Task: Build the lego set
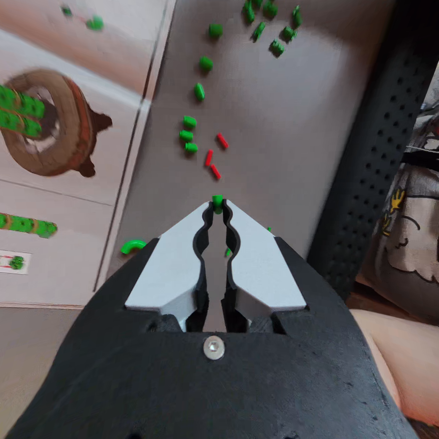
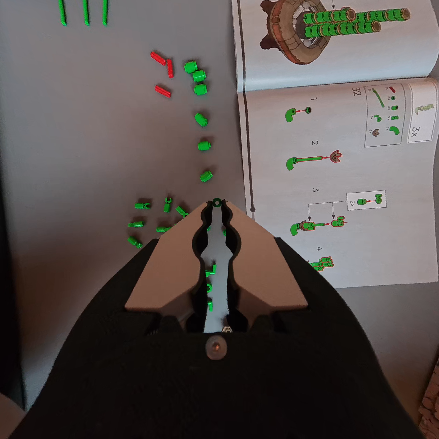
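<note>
Spreading across the grey counter (image 2: 95,142), the scene ran from an open paper instruction booklet (image 2: 344,178), lying at the right of the right wrist view and printed with coloured build diagrams and step numbers, down to loose plastic pieces. Three long thin green rods (image 2: 86,11) lay side by side at the top left, their long axes running away from the camera. Six short green round bricks (image 2: 203,145) formed a line beside the booklet's edge, tipped various ways. Three small red ridged pins (image 2: 162,91) lay near them, each at a different slant. Small green clip pieces (image 2: 142,205) were scattered left of the right gripper (image 2: 216,202), whose fingers were clenched on a tiny green ring (image 2: 216,203), its hole facing the camera. The left gripper (image 1: 217,204) pinched a small green round stud piece (image 1: 217,202) at its tips, standing upright above the counter.
</note>
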Tool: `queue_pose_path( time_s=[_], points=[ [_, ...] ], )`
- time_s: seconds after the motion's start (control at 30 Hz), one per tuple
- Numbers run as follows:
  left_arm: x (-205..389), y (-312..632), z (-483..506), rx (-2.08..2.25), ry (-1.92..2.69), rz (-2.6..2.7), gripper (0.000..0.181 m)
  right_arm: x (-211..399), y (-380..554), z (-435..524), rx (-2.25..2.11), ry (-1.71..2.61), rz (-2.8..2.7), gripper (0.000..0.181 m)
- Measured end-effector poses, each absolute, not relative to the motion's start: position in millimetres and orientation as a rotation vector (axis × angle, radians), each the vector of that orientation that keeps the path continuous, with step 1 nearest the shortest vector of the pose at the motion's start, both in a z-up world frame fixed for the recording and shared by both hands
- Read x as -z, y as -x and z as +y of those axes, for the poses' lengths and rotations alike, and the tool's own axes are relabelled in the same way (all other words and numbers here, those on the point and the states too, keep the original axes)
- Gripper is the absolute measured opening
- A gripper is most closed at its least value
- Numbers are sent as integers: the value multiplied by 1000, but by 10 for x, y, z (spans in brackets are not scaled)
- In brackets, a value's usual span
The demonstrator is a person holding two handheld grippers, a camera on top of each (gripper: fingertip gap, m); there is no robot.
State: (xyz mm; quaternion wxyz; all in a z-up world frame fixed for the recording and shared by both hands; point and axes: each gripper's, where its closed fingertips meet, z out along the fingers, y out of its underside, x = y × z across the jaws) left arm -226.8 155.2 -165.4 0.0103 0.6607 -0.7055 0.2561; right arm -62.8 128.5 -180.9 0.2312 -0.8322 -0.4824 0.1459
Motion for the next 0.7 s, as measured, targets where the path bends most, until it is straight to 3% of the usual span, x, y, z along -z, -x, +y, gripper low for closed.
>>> queue_pose_path(
  time_s=[0.37, 0.7],
  points=[
    [2003, 2511, 1603, -663, -2130, -1837, 6, 1828, 616, 1298, -361, 2289, -1354, 6],
    [2040, 2519, 1618, -614, -2133, -1842, 6, 1813, 625, 1299, -356, 2280, -1363, 6]
  ],
)
